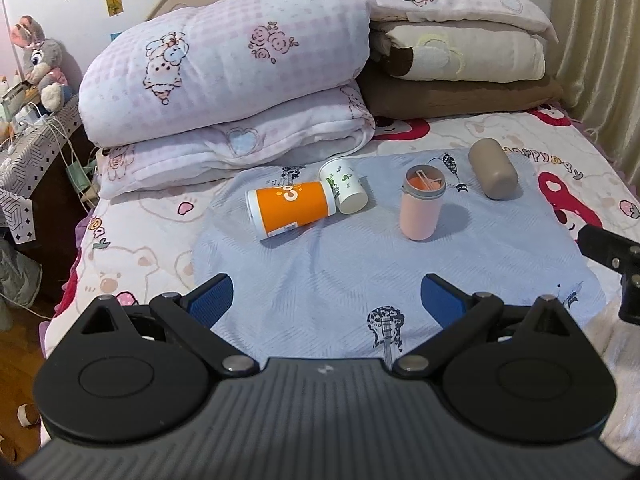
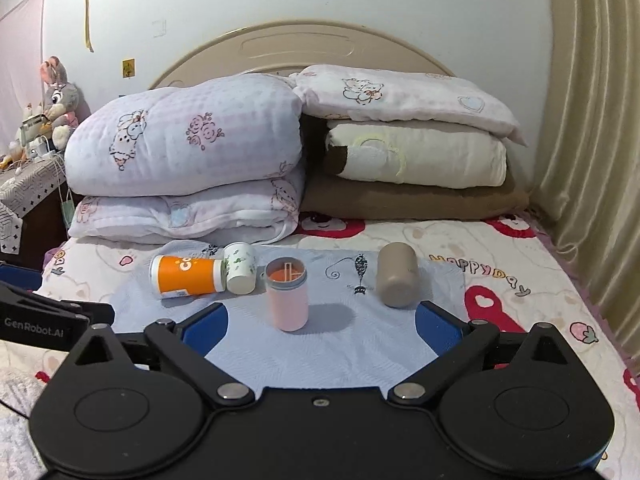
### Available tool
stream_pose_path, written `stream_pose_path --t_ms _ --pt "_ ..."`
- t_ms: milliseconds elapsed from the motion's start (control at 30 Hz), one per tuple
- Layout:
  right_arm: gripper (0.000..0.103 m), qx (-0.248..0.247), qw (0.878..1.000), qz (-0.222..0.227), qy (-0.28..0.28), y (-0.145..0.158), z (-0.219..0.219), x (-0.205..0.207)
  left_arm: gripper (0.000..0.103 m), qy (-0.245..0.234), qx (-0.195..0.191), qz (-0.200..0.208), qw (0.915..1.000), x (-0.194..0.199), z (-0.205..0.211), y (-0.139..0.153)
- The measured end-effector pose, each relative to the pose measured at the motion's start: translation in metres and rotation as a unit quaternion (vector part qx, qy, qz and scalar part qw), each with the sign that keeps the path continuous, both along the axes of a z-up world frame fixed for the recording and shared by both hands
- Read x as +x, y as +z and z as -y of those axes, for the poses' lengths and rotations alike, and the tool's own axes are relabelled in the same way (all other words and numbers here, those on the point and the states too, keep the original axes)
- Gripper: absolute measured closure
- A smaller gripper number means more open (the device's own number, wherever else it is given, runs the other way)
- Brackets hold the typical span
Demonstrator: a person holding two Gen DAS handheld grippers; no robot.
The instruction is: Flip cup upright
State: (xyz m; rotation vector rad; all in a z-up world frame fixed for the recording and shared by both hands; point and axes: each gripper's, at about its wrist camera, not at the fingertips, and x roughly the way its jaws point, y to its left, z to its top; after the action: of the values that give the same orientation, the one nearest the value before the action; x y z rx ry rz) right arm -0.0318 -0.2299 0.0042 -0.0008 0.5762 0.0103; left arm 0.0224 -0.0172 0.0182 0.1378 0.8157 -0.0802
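My left claw (image 1: 326,300) hangs low over the near edge of the blue cloth (image 1: 340,264), blue pads wide apart, nothing between them; my right claw (image 2: 322,330) same story, pads spread, gripping nothing, hovering short of the cups; part of my right claw shows at the right edge of the left view.

Four cups on the cloth, which lies on the bed sheet (image 1: 132,248); orange cup (image 1: 290,208) on its side, far left, its narrow end touching the white cup (image 1: 346,186), also on its side, leaf print, flat end facing me; pink cup (image 1: 421,206) standing upright near the middle, mouth up, orange inside, some straw-like bits in it, can't tell what; brown cup (image 1: 493,168) on its side to the right, well apart from the pink one, closed end toward me.

Folded quilts (image 1: 224,80) and pillows (image 1: 456,52) stacked behind the cloth against the headboard (image 2: 296,46); stuffed rabbit (image 1: 40,60) at far left; curtain (image 2: 592,160) at right.
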Motion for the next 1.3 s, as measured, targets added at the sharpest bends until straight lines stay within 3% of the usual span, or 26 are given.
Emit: stream_pose_path --t_ms 900,1300 --pt "0.001 -0.033 0.998 0.053 -0.012 0.001 -0.014 -0.040 0.001 0.007 -0.046 0.041 0.9981 -0.032 -0.014 -0.007" --pt "0.001 -0.035 0.998 0.046 -0.033 0.002 -0.010 -0.042 0.001 0.020 -0.056 0.039 0.9975 -0.033 -0.022 -0.007"
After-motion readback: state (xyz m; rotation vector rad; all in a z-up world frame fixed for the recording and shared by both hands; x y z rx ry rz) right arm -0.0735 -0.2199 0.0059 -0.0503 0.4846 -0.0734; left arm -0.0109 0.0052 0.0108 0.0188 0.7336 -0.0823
